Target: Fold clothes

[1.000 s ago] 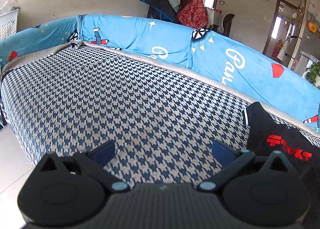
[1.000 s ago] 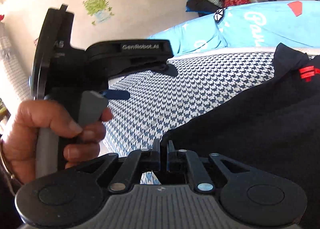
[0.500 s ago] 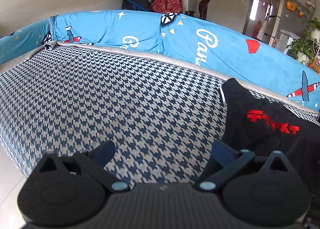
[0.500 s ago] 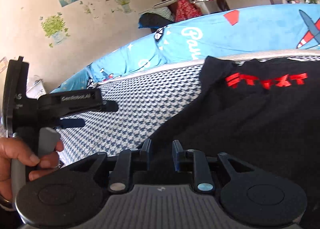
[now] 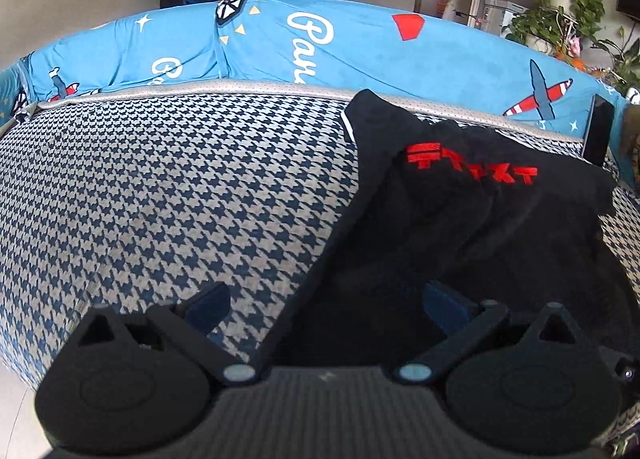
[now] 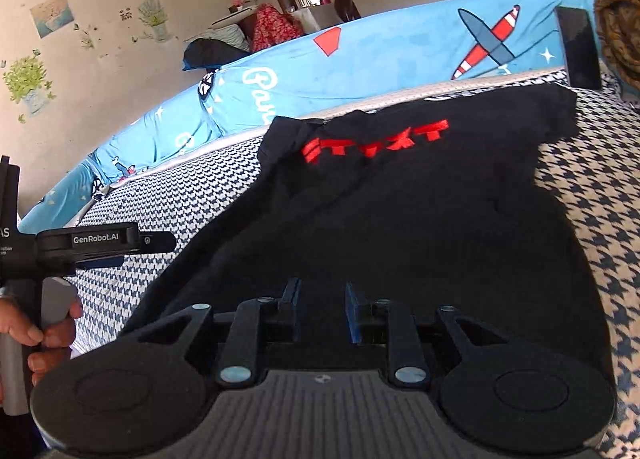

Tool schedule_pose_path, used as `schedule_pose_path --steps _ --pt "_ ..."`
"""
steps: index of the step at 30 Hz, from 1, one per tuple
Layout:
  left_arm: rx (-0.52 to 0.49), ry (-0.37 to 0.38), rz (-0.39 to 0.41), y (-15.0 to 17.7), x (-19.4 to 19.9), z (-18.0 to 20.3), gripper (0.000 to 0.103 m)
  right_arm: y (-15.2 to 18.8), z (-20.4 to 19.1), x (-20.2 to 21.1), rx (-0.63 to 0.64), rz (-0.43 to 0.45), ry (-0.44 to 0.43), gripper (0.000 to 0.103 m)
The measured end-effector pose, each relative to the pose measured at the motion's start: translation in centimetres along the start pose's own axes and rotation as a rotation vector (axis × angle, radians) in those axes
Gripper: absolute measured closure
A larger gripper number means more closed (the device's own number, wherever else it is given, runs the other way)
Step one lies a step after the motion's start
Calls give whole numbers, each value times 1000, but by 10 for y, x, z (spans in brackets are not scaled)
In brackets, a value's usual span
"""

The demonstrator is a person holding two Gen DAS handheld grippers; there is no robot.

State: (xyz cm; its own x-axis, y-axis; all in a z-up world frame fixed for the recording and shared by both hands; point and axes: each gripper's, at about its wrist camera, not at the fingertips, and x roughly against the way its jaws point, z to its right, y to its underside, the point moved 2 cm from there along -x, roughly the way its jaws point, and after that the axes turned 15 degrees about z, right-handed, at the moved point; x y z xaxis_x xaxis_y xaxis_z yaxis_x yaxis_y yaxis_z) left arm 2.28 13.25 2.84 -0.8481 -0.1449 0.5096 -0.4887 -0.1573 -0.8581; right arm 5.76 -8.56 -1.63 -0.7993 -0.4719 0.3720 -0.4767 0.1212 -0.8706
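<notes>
In the left wrist view, my left gripper (image 5: 326, 301) hangs with its jaws spread wide and nothing between them, over the near left edge of the black T-shirt (image 5: 460, 219). The shirt lies spread on the houndstooth sofa seat (image 5: 160, 187), I think so that I can take its edge for a fold. Behind it runs the blue printed backrest cover (image 5: 320, 47), and a dark phone (image 5: 598, 131) leans against it near the shirt's far right corner. In the right wrist view, my right gripper (image 6: 322, 309) has just been opening its jaws; they stand a little apart above the T-shirt, and no cloth is pinched between them. The left gripper comes in from the left side, held by a hand (image 6: 36, 339). A brown furry thing (image 6: 620, 31) sits at the far right; I cannot tell what it is. Nothing blocks the shirt itself.
</notes>
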Motion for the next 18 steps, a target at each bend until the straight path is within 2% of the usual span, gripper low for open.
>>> schedule_pose_path --steps 3,10,18 --pt "-26 25 -8 6 1 12 0 11 2 15 42 -18 27 80" --pt "-6 61 -57 17 -4 23 0 42 -20 32 358 -47 18 80" --pt "26 66 -115 27 -14 25 0 61 -25 28 477 -100 6 80"
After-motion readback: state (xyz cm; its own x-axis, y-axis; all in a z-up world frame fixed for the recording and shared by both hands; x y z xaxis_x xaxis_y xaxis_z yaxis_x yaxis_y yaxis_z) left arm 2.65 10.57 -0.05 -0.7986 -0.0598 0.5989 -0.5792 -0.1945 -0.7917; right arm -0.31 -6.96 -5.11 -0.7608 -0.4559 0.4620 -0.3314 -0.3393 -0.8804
